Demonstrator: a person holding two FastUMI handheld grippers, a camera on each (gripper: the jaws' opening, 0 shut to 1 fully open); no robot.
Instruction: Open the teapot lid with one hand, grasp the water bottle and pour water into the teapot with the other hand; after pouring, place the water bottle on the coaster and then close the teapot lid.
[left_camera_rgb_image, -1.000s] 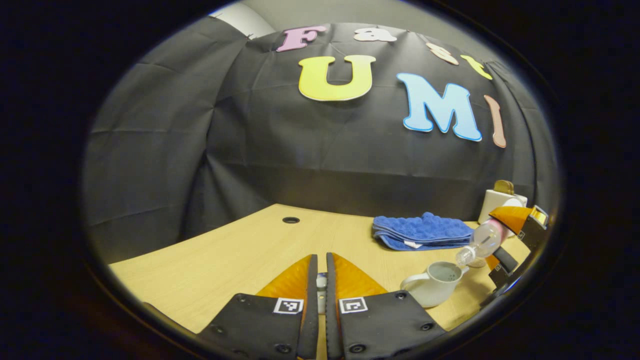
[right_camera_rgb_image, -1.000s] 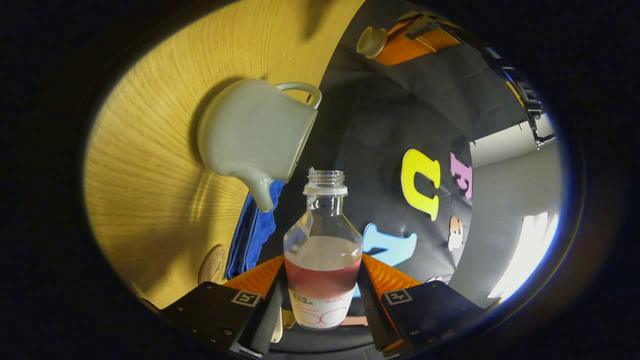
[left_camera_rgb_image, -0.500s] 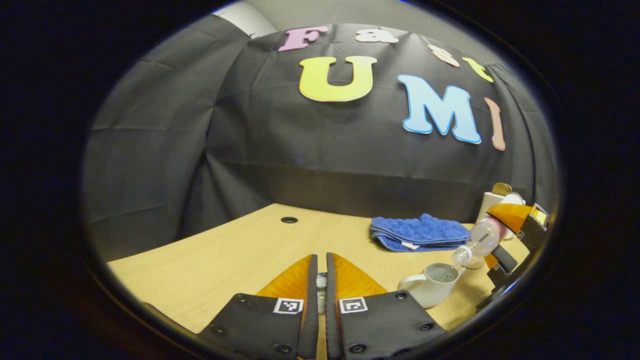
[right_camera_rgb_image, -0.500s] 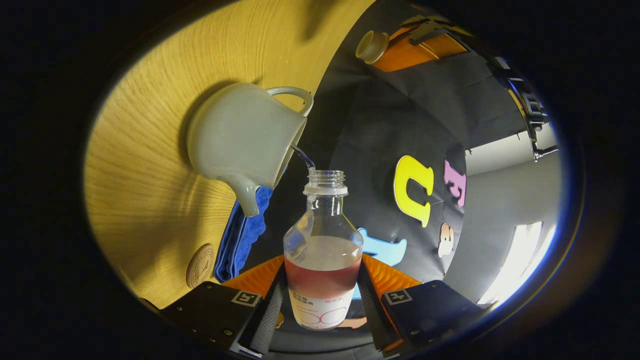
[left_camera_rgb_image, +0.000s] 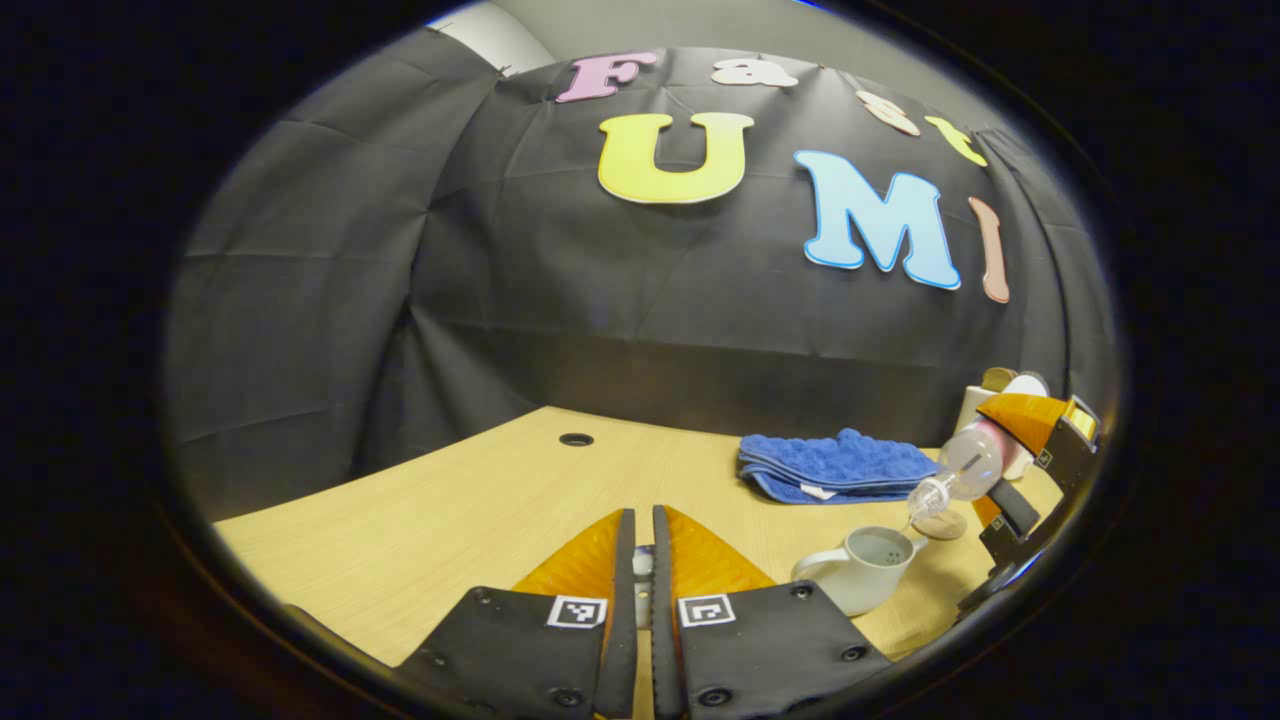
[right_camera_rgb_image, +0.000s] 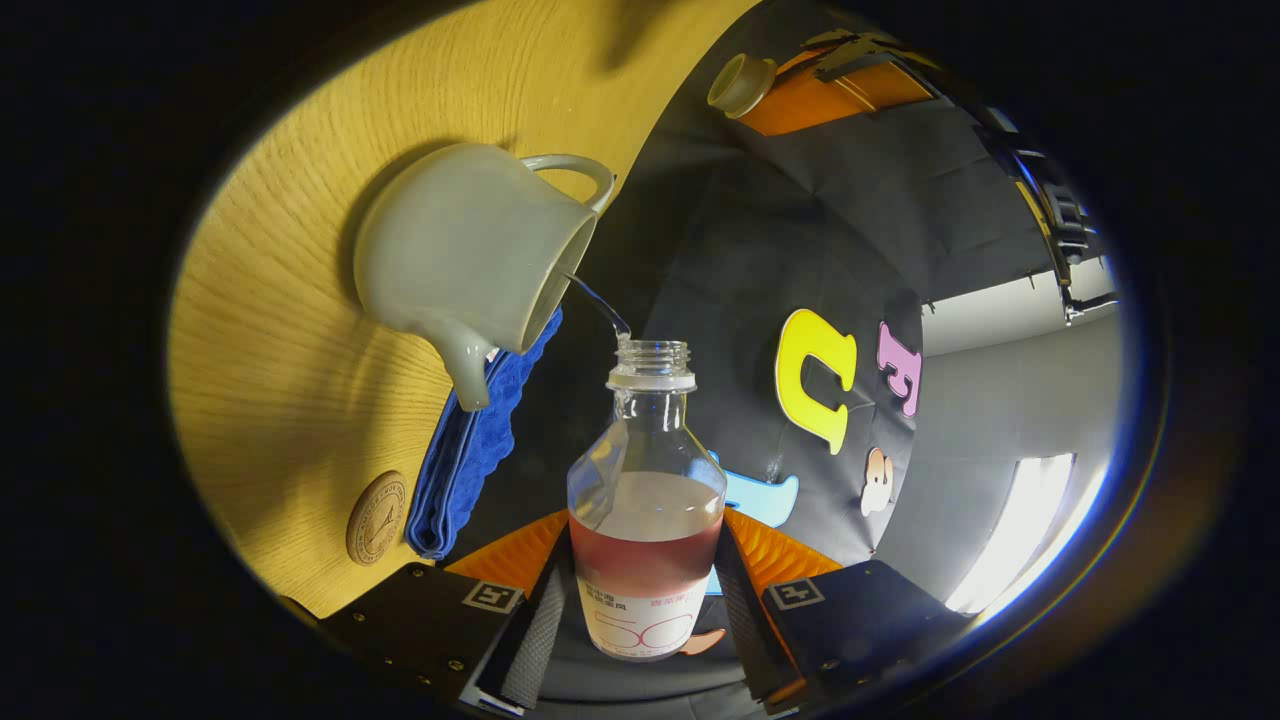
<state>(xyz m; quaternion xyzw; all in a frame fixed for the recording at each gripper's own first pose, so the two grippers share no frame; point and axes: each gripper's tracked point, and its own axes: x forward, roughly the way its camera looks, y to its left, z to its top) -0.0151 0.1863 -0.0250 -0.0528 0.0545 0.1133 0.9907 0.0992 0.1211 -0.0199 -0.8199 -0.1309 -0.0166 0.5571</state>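
Observation:
My right gripper (right_camera_rgb_image: 645, 535) is shut on the clear water bottle (right_camera_rgb_image: 645, 500), which is uncapped and tilted mouth-down over the open white teapot (right_camera_rgb_image: 470, 265). A thin stream of water (right_camera_rgb_image: 600, 305) runs from the bottle's mouth into the pot. In the left gripper view the teapot (left_camera_rgb_image: 865, 580) stands on the table at lower right, with the bottle (left_camera_rgb_image: 955, 475) slanted above it. My left gripper (left_camera_rgb_image: 643, 515) is shut on the teapot lid (left_camera_rgb_image: 643, 562), held off to the left of the pot. The lid (right_camera_rgb_image: 740, 85) also shows in the right gripper view, pinched by the left gripper's fingers (right_camera_rgb_image: 820, 95). A round wooden coaster (left_camera_rgb_image: 940, 523) lies just behind the teapot.
A folded blue cloth (left_camera_rgb_image: 840, 465) lies on the wooden table (left_camera_rgb_image: 480, 520) behind the teapot, close to the coaster (right_camera_rgb_image: 375, 518). A white object (left_camera_rgb_image: 985, 400) stands at the back right by the wall. A cable hole (left_camera_rgb_image: 576, 439) sits at the table's far side.
The bottle has tipped further toward the teapot and a stream of water now flows into it. The left gripper holds the lid nearly still.

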